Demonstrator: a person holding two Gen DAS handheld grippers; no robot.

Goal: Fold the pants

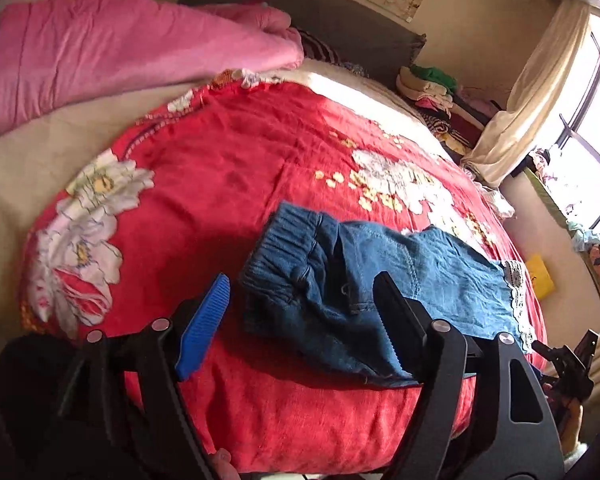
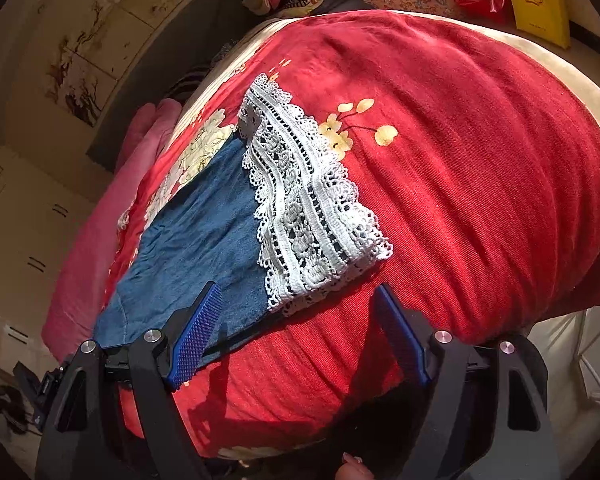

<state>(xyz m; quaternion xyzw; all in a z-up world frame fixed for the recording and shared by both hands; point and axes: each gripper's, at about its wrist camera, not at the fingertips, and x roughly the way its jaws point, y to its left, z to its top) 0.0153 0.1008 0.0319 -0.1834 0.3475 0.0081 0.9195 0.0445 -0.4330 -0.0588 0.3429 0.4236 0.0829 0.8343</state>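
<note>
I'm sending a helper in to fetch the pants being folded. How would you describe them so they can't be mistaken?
Look at the bed covered by the red floral blanket. Near its front edge lie the pants, small and partly folded, blue denim with a gathered elastic waistband. What sets them apart from the pink quilt and the clothes pile is the white lace trim on the leg hems.

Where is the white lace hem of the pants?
In the right wrist view, the lace hem lies centrally on the red bedspread, just beyond the open right claw.
</note>
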